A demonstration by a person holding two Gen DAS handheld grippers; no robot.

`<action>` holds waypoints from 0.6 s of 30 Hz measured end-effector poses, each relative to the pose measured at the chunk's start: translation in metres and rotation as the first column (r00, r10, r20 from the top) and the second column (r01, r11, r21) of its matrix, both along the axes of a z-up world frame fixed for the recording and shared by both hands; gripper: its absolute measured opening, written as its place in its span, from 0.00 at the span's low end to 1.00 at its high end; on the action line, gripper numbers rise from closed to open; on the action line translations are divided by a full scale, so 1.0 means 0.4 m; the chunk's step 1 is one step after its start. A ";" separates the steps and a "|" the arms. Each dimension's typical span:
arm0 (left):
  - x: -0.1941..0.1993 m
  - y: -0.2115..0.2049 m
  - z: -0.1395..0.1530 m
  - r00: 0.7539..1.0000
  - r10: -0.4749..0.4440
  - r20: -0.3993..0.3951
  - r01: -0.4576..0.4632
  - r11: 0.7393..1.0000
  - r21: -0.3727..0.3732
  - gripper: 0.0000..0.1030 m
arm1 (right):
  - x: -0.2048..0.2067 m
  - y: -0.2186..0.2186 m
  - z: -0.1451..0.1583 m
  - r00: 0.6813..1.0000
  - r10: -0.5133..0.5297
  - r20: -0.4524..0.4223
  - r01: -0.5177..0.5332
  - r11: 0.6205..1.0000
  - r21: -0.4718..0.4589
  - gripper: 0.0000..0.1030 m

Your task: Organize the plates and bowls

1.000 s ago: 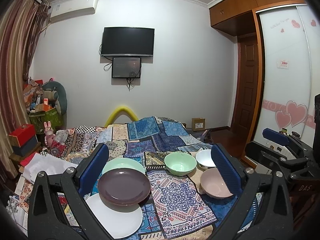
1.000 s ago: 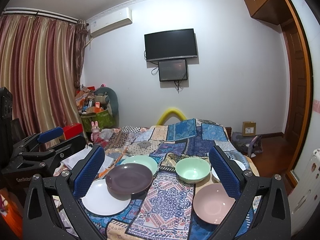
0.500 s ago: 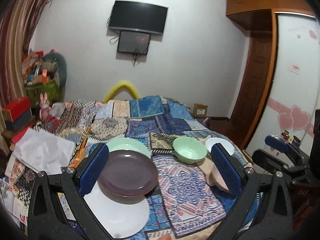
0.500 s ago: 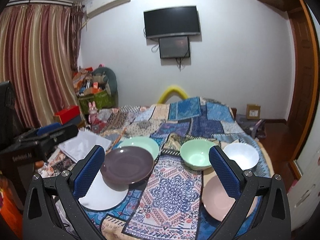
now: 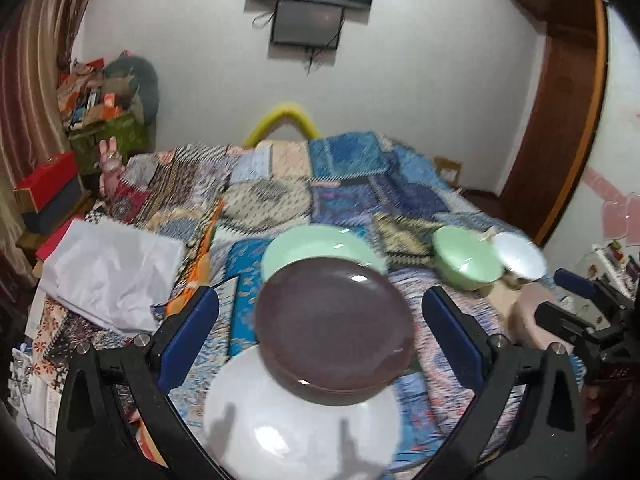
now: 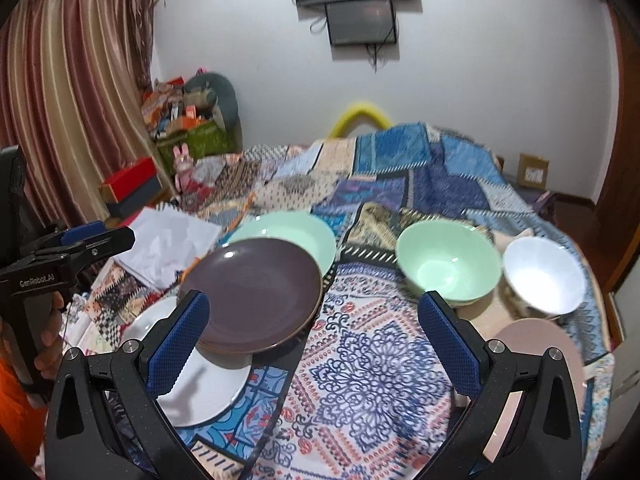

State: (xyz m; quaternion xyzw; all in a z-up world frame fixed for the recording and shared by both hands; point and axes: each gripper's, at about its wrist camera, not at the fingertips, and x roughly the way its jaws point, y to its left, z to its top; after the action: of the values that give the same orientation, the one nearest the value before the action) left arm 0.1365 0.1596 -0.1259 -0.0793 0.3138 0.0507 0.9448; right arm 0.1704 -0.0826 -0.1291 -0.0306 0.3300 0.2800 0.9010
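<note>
Both grippers have dipped closer over the bed: left gripper (image 5: 320, 328) is now hanging above the brown plate (image 5: 334, 326), which overlaps the white plate (image 5: 300, 420). Right gripper (image 6: 314, 336) is nearing the green bowl (image 6: 448, 264). Both jaws wide open, empty. Sorting not started.

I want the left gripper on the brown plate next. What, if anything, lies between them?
Nothing visible. The left gripper hangs open with the brown plate between its fingers in view; only patterned cloth shows alongside.

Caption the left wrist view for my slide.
Open left gripper over brown plate, white plate below, green plate behind.
</note>
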 end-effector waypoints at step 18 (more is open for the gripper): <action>0.164 0.139 -0.227 0.966 -0.042 -0.255 0.028 0.998 -0.056 0.56 | 0.152 0.136 -0.158 0.985 0.062 -0.159 -0.076 0.993 -0.086 0.80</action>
State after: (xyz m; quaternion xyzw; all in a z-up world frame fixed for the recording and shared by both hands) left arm 0.2023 0.2152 -0.2166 -0.0912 0.4355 0.0356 0.8948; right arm 0.2311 -0.0281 -0.1924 -0.0614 0.4107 0.2972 0.8598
